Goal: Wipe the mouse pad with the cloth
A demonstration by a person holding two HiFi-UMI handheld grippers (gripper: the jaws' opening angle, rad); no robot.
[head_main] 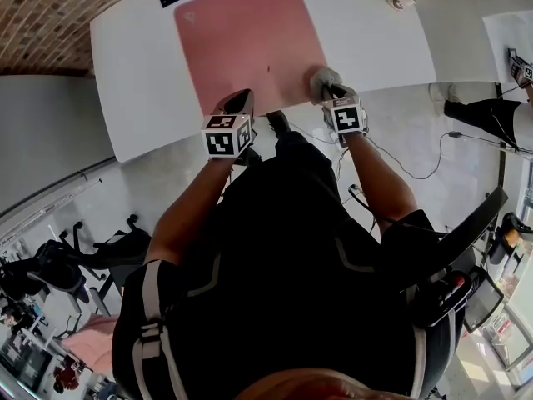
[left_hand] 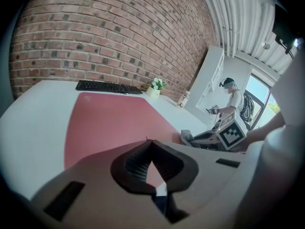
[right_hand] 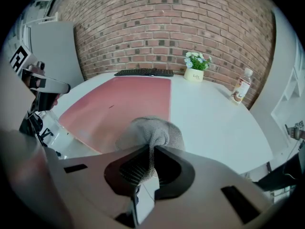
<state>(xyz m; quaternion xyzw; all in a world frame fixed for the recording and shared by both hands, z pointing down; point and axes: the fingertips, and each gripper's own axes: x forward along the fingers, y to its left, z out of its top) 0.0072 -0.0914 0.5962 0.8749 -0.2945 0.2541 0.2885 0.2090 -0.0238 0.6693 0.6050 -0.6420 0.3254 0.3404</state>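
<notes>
A: Where is the cloth?

B: The grey cloth point(right_hand: 151, 130) is bunched at the near right corner of the pink mouse pad point(head_main: 250, 40), where the pad's edge meets the white counter point(head_main: 141, 82). The right tool point(right_hand: 151, 149) is clamped on it. A fold of the fabric runs in between the two jaws, and the rest bulges out in front of them.

A: Is it lying on the pad?

B: It covers that corner, so the corner itself is hidden. I cannot tell how hard it presses down.

A: And the other side?

B: The left tool point(left_hand: 150, 142) has its jaws brought together, tips meeting, with nothing held between them. In the head view it is at the pad's near edge, toward the left corner, and most of that edge lies between it and the cloth. I cannot tell whether it touches the pad.

A: How does the pad lie?

B: Flat on the counter. It reaches from the near edge back to a black keyboard point(left_hand: 108, 86), which sits just beyond the pad's far edge.

A: Anything else on the counter?

B: A small pot of white flowers point(right_hand: 194, 68) stands near the keyboard's right end, and a bottle point(right_hand: 241, 90) stands further right. Both are well apart from the cloth. A brick wall point(right_hand: 162, 27) stands behind the counter.
</notes>
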